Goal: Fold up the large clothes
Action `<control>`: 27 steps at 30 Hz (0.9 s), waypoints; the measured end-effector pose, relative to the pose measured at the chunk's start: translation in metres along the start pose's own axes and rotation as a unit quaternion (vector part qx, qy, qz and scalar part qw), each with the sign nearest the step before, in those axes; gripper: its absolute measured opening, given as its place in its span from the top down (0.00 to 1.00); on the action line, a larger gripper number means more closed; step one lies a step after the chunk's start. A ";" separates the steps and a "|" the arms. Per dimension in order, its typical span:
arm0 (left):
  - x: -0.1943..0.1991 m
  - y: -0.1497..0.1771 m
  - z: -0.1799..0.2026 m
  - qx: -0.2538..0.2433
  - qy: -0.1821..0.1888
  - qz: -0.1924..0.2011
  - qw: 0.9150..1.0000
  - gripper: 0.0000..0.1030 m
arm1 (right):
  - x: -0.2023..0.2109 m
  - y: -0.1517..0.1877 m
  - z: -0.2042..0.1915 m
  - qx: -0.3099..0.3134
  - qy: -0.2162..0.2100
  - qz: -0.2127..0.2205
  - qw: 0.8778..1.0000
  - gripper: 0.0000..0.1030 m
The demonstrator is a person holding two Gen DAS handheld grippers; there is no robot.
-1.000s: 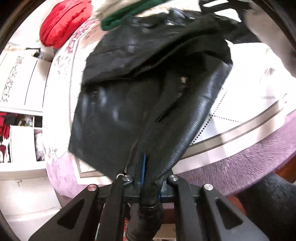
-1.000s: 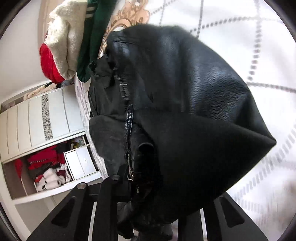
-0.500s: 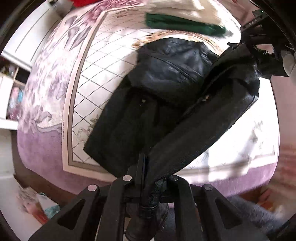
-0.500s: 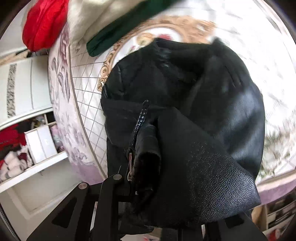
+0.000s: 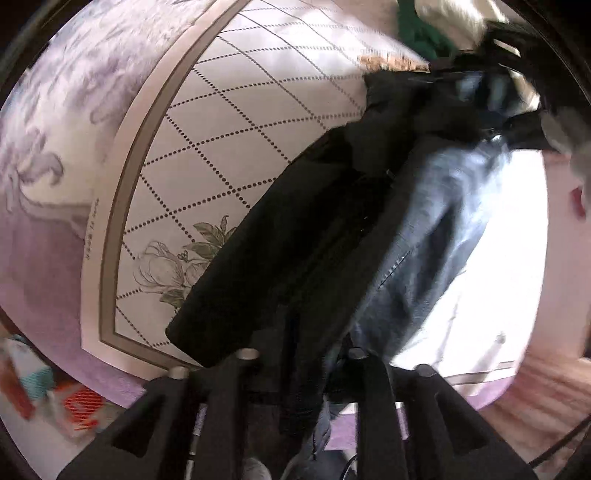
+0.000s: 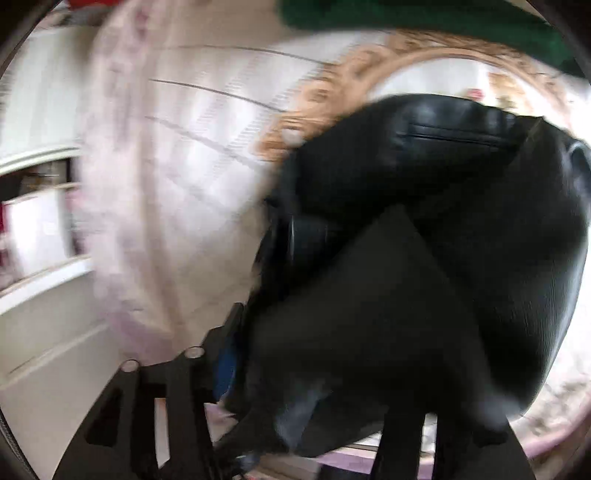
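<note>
A black leather jacket hangs stretched between my two grippers above the bed. My left gripper is shut on one edge of it, and the cloth runs up and right to the right gripper at the top right. In the right wrist view the jacket fills the right half, bunched and glossy. My right gripper is shut on its edge, with the right finger hidden under the cloth. Both views are motion-blurred.
The bed cover is white with a dotted diamond grid, a grey border and a purple flower edge. A green garment and a cream one lie at the far side. White shelves stand beside the bed.
Both grippers have swung with the jacket still held. The left view now looks down at the bed's corner, and the jacket hangs more lengthwise. The right view has turned and blurred.
</note>
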State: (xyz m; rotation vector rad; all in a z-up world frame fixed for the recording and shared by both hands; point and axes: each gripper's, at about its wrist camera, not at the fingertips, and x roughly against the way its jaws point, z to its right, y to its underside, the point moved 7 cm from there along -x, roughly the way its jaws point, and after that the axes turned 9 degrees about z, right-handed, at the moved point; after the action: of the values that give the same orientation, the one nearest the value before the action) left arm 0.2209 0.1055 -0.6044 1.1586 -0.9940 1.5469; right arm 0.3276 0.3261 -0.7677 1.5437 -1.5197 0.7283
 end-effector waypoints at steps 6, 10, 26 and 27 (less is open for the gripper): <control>0.034 -0.012 -0.021 0.049 0.024 0.048 0.997 0.15 | 0.061 0.011 0.016 -0.016 -0.064 0.083 0.994 0.42; 0.013 -0.022 -0.031 0.062 0.006 0.052 0.997 0.15 | 0.042 0.002 0.047 -0.083 -0.074 0.112 0.987 0.51; -0.053 -0.032 -0.049 0.036 -0.090 0.039 0.995 0.15 | 0.066 0.075 0.137 -0.073 0.058 0.129 0.987 0.35; -0.050 -0.032 -0.046 0.036 -0.088 0.040 0.995 0.15 | 0.064 0.087 0.152 -0.083 0.059 0.123 0.987 0.35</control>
State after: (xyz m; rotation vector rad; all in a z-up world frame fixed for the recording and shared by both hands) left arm 0.2477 0.1465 -0.6614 1.3384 -1.1211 1.5735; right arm 0.2260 0.1695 -0.7724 1.1826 -1.6545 0.7969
